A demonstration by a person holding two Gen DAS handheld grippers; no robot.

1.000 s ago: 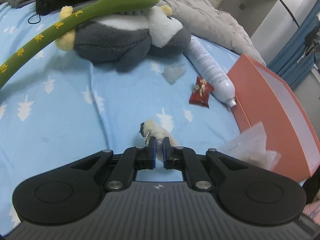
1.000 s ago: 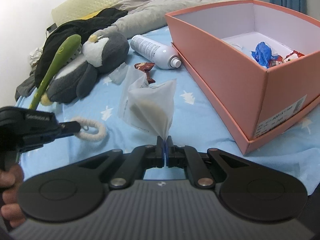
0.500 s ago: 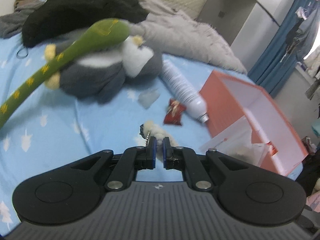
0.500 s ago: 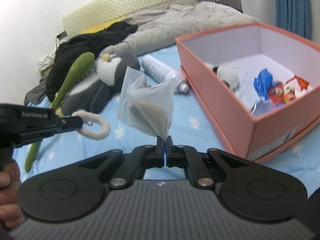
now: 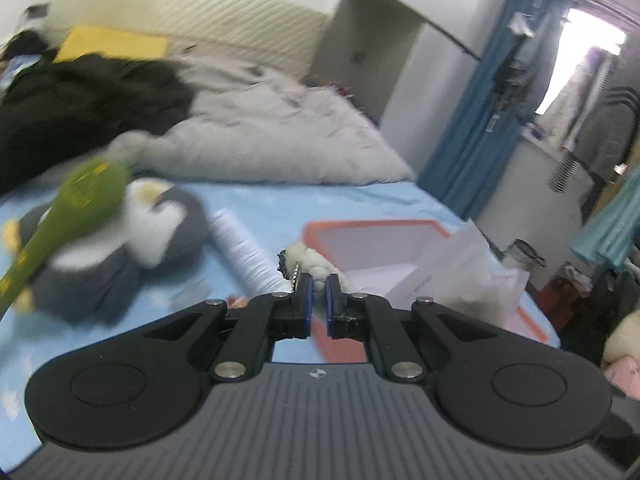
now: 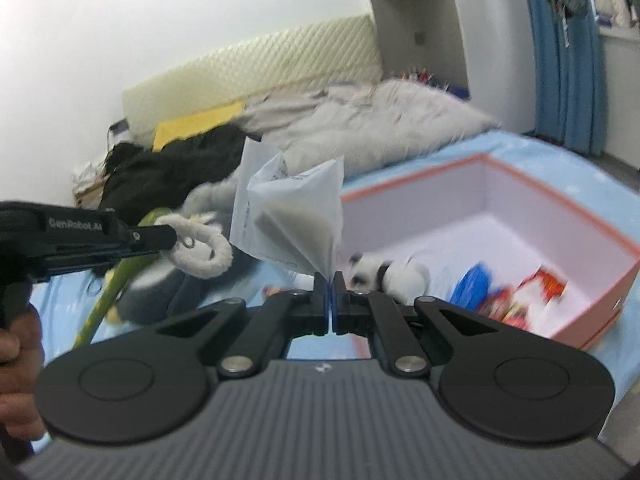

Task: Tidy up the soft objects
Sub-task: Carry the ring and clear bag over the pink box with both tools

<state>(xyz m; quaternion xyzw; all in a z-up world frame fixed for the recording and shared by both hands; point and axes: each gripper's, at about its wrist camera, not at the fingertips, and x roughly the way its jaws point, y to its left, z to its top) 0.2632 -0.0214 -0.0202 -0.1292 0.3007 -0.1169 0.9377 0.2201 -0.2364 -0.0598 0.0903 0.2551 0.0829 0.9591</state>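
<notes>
My left gripper [image 5: 317, 285] is shut on a cream plush ring charm [image 5: 316, 263] and holds it in the air; the charm also shows in the right wrist view [image 6: 202, 246] with the left gripper [image 6: 170, 236] beside it. My right gripper [image 6: 329, 288] is shut on a translucent plastic bag [image 6: 296, 216], also seen in the left wrist view [image 5: 476, 272]. The salmon box [image 6: 536, 196] sits on the bed, holding a small white plush [image 6: 394, 270] and several wrappers. A grey penguin plush [image 5: 132, 248] and a green plush stick [image 5: 72, 208] lie on the blue sheet.
A white spray bottle [image 5: 248, 252] lies between the penguin and the box [image 5: 372, 226]. A grey duvet [image 5: 260, 136] and black clothes [image 5: 80, 96] are piled at the head of the bed. Blue curtains [image 5: 484, 116] hang at the right.
Both grippers have risen and tilted up with their loads, moving toward the box. The box's inside now shows more fully in the right wrist view. Both views are blurred by motion.
</notes>
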